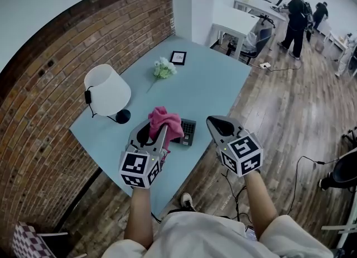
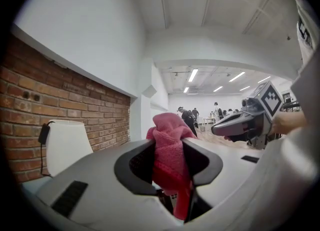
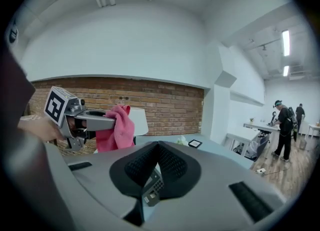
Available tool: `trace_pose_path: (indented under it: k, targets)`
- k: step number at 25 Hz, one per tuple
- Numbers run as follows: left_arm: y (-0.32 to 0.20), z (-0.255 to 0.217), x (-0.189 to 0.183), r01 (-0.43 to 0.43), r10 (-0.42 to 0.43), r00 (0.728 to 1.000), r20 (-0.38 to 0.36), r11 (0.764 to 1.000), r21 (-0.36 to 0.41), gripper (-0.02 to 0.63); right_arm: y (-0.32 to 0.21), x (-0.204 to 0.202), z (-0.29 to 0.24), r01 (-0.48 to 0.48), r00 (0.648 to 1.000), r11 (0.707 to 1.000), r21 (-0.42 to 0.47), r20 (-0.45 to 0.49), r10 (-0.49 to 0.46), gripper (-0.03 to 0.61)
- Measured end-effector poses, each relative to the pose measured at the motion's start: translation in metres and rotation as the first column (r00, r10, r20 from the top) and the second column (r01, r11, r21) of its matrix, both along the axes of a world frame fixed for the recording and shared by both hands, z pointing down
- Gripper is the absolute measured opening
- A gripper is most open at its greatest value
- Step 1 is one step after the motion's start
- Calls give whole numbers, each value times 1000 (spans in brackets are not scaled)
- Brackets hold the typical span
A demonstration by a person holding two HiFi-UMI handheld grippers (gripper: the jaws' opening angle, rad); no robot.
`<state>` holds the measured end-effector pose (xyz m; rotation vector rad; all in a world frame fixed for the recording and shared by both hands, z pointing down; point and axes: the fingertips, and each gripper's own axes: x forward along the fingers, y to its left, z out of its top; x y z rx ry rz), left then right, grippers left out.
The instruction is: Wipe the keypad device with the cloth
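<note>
Above the near edge of the pale blue table (image 1: 206, 89), the left gripper (image 1: 158, 135) is clamped on a pink cloth (image 1: 166, 122), which bunches up above its jaws and hangs down between them. The cloth is held over the left part of the keypad device (image 1: 188, 130), a dark unit lying flat on the table; whether the two touch cannot be told. The right gripper (image 1: 216, 124) hovers just right of the device with its jaws closed tip to tip and nothing between them. Farther back on the table stand a white lamp (image 1: 107, 90), a small bunch of flowers (image 1: 164, 70) and a picture frame (image 1: 178, 57).
</note>
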<state>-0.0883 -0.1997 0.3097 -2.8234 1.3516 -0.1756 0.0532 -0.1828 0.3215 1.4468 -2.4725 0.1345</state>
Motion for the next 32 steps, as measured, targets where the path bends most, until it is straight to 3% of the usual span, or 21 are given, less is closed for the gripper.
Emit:
trace_pose_path:
  k: [13,22,32]
  targets:
    - [-94,71,-1,67,-65,997,29,994,-88,164,-71,-9,90,61,996,989,-135,-54,-69,23]
    - [-138,149,8,82,-65,994,93,977,-198,164,-113,-15,163,122,984,956,-267,-92,-151,25]
    - [-148,218,19,87,-27,980,196,949,-303,164,-132,-20,216,133,976,914,-383,-109,-188,25]
